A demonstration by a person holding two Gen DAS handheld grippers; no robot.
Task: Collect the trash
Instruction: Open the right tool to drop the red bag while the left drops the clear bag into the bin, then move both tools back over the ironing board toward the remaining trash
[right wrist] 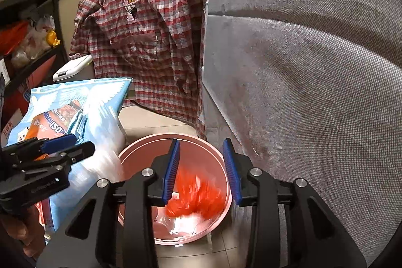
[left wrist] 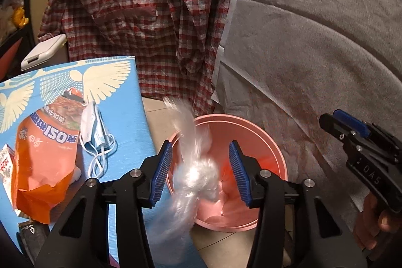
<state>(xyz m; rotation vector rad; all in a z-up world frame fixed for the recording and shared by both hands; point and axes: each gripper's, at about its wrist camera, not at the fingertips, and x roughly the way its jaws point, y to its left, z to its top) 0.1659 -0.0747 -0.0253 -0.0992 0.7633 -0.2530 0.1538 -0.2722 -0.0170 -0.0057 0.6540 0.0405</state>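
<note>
Both tools' jaws stand apart over pink bin [left wrist: 271, 142]: left tool [left wrist: 199, 173] dropping clear plastic wad [left wrist: 196, 175], right tool [right wrist: 201, 172] orange wrapper [right wrist: 196, 195]; hold centred above rim till both land.

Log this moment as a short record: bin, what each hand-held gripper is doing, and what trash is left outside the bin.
bin: pink bin on the tiled floor, beside the grey sofa
left hand-held gripper: open, over the bin; blurred clear plastic bag between the jaws, not pinched
right hand-held gripper: open, over the bin; blurred orange plastic below it inside the bin
left outside: orange snack bag and blue face mask on the blue box
</note>
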